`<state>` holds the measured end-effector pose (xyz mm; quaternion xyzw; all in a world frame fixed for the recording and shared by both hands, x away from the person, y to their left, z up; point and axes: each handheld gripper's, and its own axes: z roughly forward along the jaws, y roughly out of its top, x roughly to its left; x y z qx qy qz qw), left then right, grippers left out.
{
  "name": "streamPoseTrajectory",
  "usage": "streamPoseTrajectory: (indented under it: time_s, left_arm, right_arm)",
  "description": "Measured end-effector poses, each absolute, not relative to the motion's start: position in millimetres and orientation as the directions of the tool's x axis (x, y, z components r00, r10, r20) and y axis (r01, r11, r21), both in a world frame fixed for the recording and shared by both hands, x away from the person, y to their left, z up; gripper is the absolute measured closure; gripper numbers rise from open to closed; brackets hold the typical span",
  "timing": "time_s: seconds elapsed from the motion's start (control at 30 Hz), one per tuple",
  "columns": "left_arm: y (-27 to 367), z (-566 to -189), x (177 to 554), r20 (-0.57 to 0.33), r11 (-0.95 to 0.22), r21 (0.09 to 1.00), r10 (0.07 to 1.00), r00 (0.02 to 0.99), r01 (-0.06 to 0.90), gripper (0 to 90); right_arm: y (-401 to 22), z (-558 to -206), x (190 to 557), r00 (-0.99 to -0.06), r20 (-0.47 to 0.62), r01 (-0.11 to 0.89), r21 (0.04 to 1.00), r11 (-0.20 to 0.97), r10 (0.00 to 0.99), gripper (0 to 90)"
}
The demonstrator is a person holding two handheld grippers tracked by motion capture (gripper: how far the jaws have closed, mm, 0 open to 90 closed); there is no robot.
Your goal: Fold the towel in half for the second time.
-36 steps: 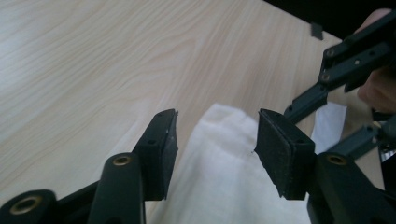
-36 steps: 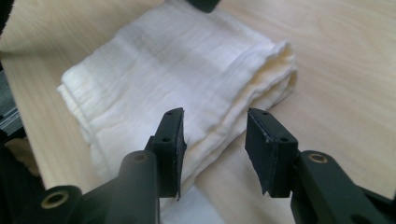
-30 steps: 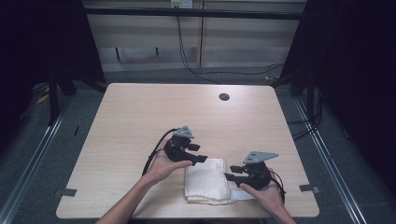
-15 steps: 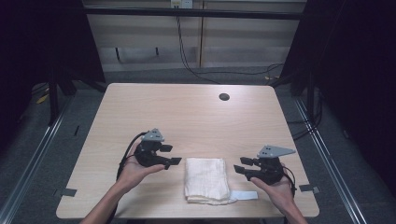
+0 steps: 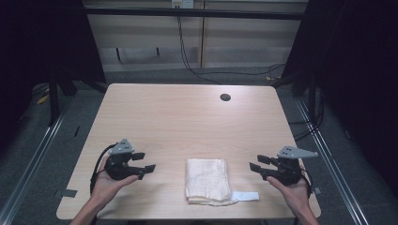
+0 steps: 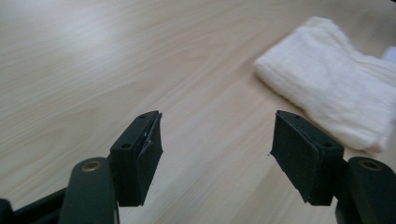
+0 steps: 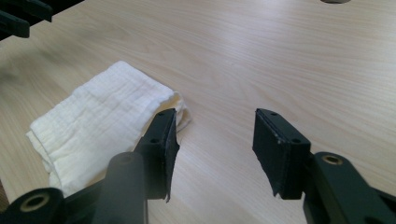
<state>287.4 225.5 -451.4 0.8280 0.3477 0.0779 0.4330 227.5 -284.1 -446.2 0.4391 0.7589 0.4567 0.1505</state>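
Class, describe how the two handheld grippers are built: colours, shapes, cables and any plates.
The left gripper and right gripper are black, each with two flat rectangular jaws showing small screw holes. A grey three-cornered plate tops each one. A black cable loops from the left gripper. The forearms are bare, with no sleeves in view.

**Wooden table, one cloth**

Here's the light wood table [image 5: 187, 122], a dark round hole [image 5: 225, 97] near its far edge. A folded white cloth [image 5: 207, 180] lies at the near edge (a white tag [image 5: 246, 196] pokes out beside it).
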Motion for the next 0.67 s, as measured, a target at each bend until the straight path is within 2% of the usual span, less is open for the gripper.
streamPoseTrajectory:
  time_s: [0.03,0.27,0.43,0.57,0.6,0.67]
  left_arm:
    - [230,-452,287,-0.194,-0.372,0.767,0.642,0.742,0.523,30.5]
    - [246,-464,267,-0.194,-0.358,0.757,0.675,0.712,0.547,28.6]
    - [247,-469,248,-0.204,-0.383,0.740,0.656,0.726,0.554,27.9]
    - [253,-463,240,-0.205,-0.349,0.769,0.660,0.723,0.536,28.4]
    - [255,-463,241,-0.210,-0.343,0.771,0.658,0.723,0.536,31.6]
    - [257,-462,243,-0.197,-0.314,0.788,0.686,0.701,0.530,30.1]
  right_arm:
    - [-286,-448,226,-0.566,0.174,0.531,0.825,0.194,0.806,48.3]
    - [-300,-454,219,-0.540,0.188,0.543,0.823,0.169,0.821,41.7]
    - [-312,-463,208,-0.497,0.213,0.552,0.826,0.117,0.841,38.9]
    - [-317,-466,202,-0.475,0.227,0.547,0.833,0.083,0.850,38.2]
    - [-318,-465,202,-0.469,0.233,0.551,0.831,0.076,0.852,37.8]
    - [-318,-463,203,-0.471,0.234,0.549,0.832,0.075,0.851,37.6]
